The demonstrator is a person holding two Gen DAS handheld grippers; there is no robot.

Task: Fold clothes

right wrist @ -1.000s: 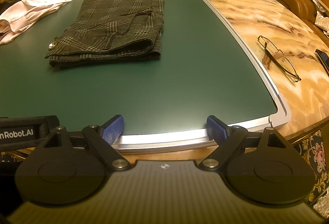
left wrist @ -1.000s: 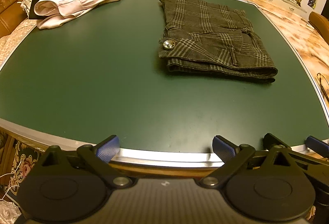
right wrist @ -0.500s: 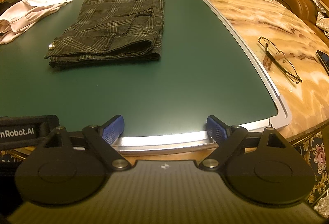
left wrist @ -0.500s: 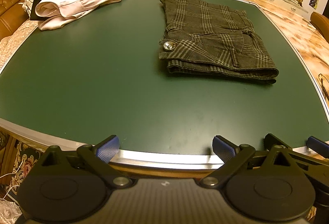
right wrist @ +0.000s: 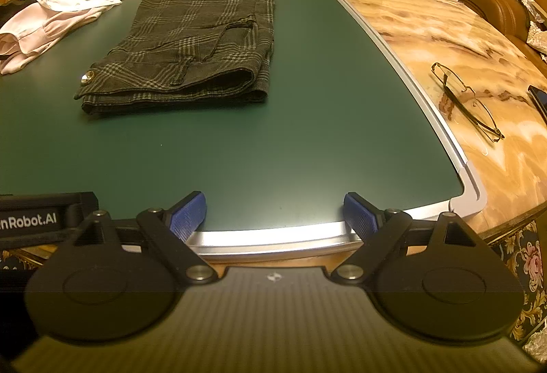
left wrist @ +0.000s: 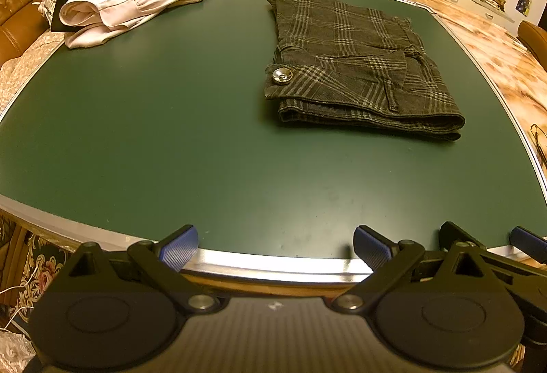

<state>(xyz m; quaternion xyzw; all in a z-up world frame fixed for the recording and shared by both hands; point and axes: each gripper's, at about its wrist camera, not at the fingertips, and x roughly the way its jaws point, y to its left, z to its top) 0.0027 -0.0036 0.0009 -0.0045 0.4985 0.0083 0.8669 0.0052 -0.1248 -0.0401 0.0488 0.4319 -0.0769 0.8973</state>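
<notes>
Tools (left wrist: 275, 246) (right wrist: 275, 212) static at mat edge (right wrist: 273, 236)

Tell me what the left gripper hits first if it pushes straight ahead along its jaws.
Probably nothing at first: ahead of the open left gripper lies bare green mat. The folded plaid shorts sit right of that line, though depth is unclear.

Almost nothing is altered: the folded plaid shorts (left wrist: 355, 65) are seen slightly lower in both wrist views, the left and right cameras having been tilted marginally upward
</notes>
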